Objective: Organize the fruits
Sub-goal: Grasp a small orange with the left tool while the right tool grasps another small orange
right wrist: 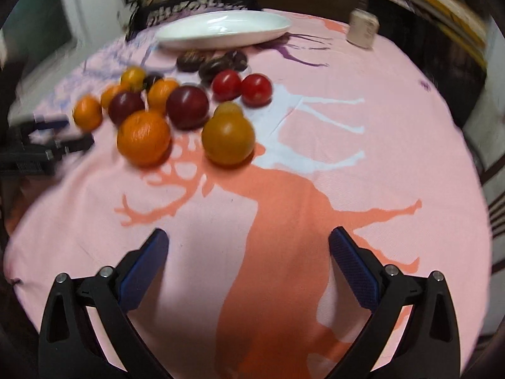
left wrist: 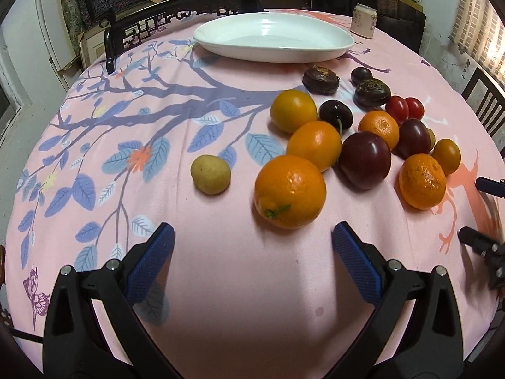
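Note:
Several fruits lie in a cluster on the pink tablecloth: a big orange (left wrist: 289, 191) nearest my left gripper (left wrist: 252, 237), more oranges (left wrist: 314, 145), dark plums (left wrist: 365, 160), two red tomatoes (left wrist: 405, 108), and a pale yellow-green fruit (left wrist: 210, 174) apart to the left. My left gripper is open and empty, just short of the big orange. My right gripper (right wrist: 247, 240) is open and empty, some way before an amber tomato (right wrist: 228, 139) and an orange (right wrist: 143, 137). A white oval plate (left wrist: 273, 36) lies empty at the far side; it also shows in the right wrist view (right wrist: 221, 30).
A small can (left wrist: 363, 20) stands at the back right of the round table. Dark wooden chairs (left wrist: 135, 30) surround the table. The right gripper shows at the left wrist view's right edge (left wrist: 486, 240), the left gripper at the right wrist view's left edge (right wrist: 41, 145).

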`<state>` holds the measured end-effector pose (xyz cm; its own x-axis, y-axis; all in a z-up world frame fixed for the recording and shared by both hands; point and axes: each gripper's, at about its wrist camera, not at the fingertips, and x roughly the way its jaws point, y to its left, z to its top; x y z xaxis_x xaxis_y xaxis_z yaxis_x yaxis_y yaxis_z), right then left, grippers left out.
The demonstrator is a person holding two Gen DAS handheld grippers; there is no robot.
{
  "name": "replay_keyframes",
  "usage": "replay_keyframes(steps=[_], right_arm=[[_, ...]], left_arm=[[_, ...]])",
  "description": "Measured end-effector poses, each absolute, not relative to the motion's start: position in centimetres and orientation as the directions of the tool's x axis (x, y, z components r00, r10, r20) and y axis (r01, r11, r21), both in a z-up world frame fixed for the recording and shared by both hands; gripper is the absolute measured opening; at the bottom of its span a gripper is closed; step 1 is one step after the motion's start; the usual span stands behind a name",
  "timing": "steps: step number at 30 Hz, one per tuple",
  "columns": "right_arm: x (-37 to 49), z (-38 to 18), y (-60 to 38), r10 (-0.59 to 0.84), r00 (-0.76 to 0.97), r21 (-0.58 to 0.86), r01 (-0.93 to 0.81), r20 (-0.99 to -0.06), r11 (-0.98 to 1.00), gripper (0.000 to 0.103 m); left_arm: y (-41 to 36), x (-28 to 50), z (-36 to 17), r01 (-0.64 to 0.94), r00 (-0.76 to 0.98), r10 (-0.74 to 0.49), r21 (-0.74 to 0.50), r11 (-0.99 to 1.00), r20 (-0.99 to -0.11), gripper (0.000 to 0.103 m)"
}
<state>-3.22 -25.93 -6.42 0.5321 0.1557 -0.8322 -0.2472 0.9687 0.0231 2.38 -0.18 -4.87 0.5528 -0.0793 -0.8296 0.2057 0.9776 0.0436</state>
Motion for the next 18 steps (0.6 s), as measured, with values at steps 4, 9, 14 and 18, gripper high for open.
replay_keyframes(steps=[4, 9, 14, 18], right_arm=[[-2.8, -6.2, -25.9, 0.157, 0.518, 0.014, -0.269, -0.841, 0.963, 0.102], [-0.6, -4.7, -26.2, 0.232, 0.596, 0.063, -0.290, -0.768, 0.955, 0.102], [1.8, -4.7, -25.0, 0.258, 0.588, 0.063, -0.330, -0.766, 0.942, 0.081], [2.7, -5.5, -24.8, 0.279, 0.565, 0.093, -0.335, -0.776, 0.938, 0.059]], left_arm=[[-0.3, 2.6, -4.7, 0.196, 0.554, -0.075, 0.042, 0.980, -0.829, 0.101], [0.3, 3.8, -4.1, 0.200, 0.571, -0.138, -0.025, 0.979, -0.809, 0.101], [0.1, 4.4, -4.2, 0.215, 0.574, -0.145, -0.023, 0.976, -0.806, 0.098], [-0.8, 3.7, -3.6, 0.273, 0.602, -0.172, -0.002, 0.962, -0.780, 0.074]])
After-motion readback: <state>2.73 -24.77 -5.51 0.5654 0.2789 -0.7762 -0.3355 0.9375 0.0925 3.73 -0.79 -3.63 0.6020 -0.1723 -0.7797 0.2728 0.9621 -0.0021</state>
